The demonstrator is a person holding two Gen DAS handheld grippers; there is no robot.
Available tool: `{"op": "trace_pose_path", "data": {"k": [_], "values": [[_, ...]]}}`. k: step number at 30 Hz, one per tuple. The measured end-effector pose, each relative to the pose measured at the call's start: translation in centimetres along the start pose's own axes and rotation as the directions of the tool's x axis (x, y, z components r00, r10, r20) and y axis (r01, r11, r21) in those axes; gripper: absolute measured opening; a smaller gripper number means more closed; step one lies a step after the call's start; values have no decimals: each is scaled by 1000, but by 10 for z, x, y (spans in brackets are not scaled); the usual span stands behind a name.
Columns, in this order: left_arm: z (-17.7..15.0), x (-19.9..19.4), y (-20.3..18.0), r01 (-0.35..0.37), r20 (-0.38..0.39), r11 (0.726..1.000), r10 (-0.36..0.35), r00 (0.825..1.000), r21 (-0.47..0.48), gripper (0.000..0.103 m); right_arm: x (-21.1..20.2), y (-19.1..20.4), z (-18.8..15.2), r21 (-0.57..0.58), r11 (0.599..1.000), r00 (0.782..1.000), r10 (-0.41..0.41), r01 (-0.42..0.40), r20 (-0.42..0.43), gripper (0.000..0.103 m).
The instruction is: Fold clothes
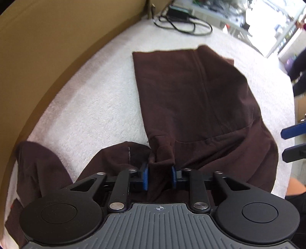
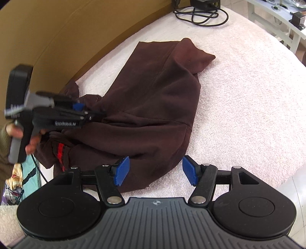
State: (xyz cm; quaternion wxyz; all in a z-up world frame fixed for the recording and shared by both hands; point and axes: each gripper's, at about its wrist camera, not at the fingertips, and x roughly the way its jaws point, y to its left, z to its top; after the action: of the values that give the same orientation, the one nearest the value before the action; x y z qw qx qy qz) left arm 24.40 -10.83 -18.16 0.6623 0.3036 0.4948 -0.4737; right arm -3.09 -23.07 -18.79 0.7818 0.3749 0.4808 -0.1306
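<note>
- Left wrist view: left tool (image 1: 160,175) clamped on a bunched fold of the dark brown hoodie (image 1: 195,99).
- Right tool (image 2: 155,170) apart, over the hoodie's near edge on the white towel-covered counter (image 2: 248,95).

Workroom or lab: towel-covered desk (image 2: 248,95), cardboard panel (image 1: 57,47), coiled black cables (image 2: 202,15), white shelving (image 1: 277,28) of clutter.

left tool (image 1: 160,177) pinched nearly closed, pointing steeply down — right tool (image 2: 155,170) spread wide.
</note>
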Motion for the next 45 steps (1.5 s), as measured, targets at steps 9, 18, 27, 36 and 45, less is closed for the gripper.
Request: {"op": "trace_pose_path", "data": {"k": [9,18,27,36,45], "values": [[-8,-29,18,-36,99,988,51,994,-147,7,8,-10,5,57,997,998,-47,45,35,66],[-2,-49,39,-16,149,972,52,987,-235,44,19,-18,3,98,994,995,-62,55,73,62],[47,-51,18,17,185,990,9,983,-139,76,34,-16,-3,97,995,997,-31,24,76,41],[48,25,6,23,-65,998,-26,998,-56,76,27,-25,-6,163,985,989,-78,57,129,34],[40,30,-2,23,-30,998,-25,999,-55,44,33,-26,-4,148,989,990,-30,10,139,35]]}}
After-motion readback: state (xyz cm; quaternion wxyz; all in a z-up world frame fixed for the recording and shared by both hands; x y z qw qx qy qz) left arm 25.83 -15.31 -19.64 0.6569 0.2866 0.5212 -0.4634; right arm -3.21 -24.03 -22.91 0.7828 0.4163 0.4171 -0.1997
